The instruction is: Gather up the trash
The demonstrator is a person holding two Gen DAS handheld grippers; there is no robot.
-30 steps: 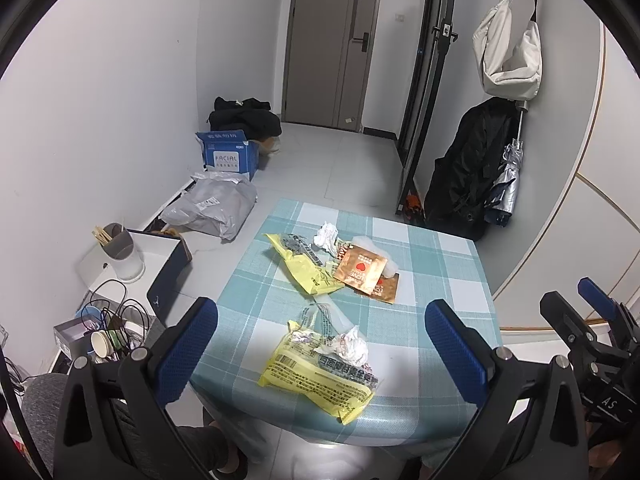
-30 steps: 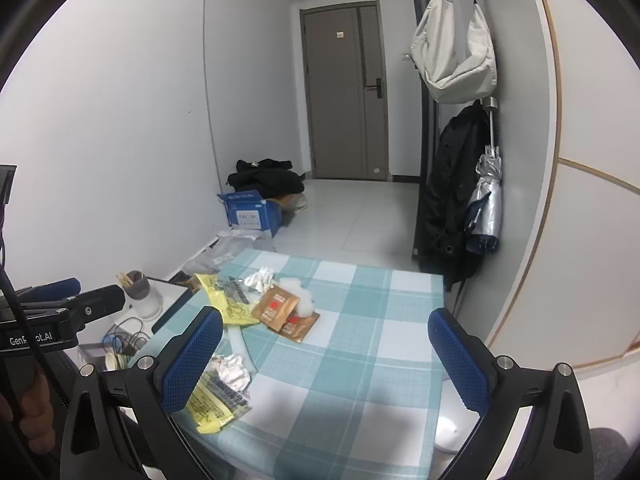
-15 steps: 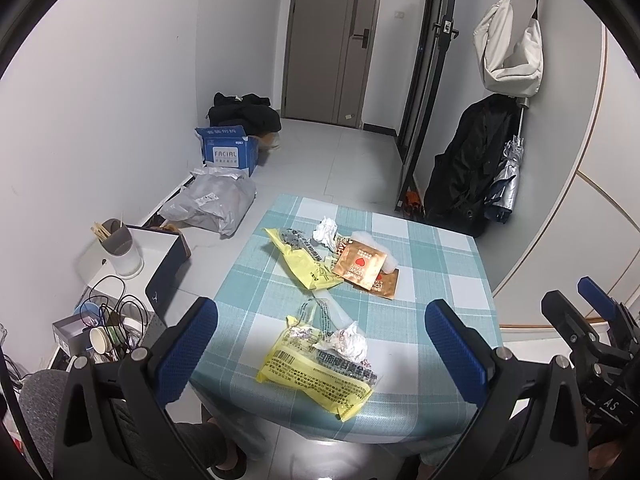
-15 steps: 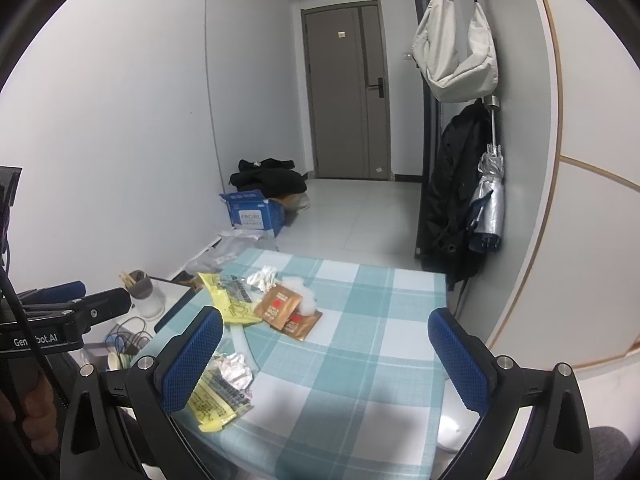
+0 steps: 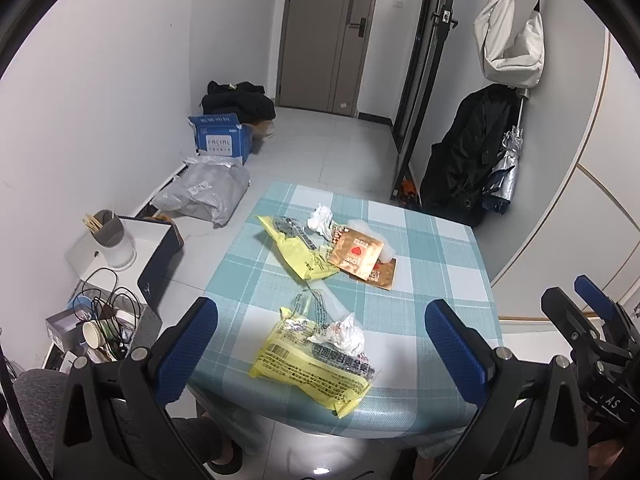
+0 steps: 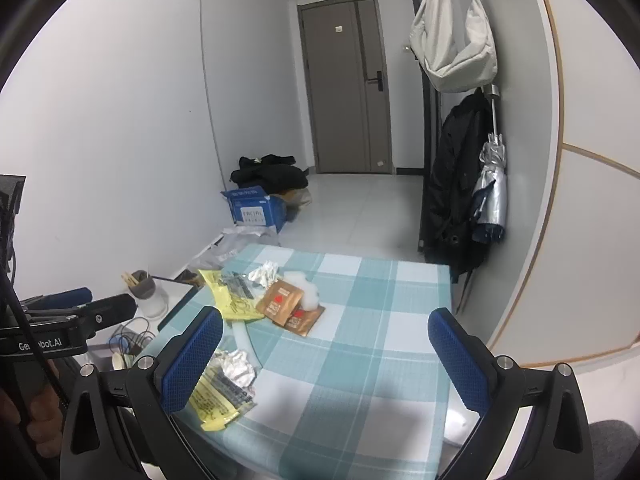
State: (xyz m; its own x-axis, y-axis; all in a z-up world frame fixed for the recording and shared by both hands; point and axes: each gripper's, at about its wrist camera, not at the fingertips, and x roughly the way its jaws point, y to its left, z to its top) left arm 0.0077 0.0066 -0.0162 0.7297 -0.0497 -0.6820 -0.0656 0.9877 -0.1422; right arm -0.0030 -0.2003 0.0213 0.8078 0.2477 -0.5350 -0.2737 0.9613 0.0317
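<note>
Trash lies on a small table with a teal checked cloth (image 5: 432, 264). Near the front edge a yellow wrapper (image 5: 312, 364) lies with a crumpled foil ball (image 5: 344, 334) on it; they also show in the right wrist view (image 6: 218, 396) (image 6: 236, 366). Farther back lie another yellow wrapper (image 5: 298, 250), a white crumpled paper (image 5: 322, 218) and brown-gold sachets (image 5: 358, 254) (image 6: 282, 302). My left gripper (image 5: 320, 346) is open above the near wrapper, empty. My right gripper (image 6: 324, 356) is open and empty above the table's front part.
Left of the table stand a white box with a cup (image 5: 110, 236), a crate of cables and cups (image 5: 100, 328), a grey bag (image 5: 204, 192) and a blue carton (image 5: 218, 138). A black coat and umbrella (image 5: 476, 160) hang at the right wall.
Both views have shifted only slightly; the table and trash sit a little higher in the left wrist view. Both grippers stay open and empty.
</note>
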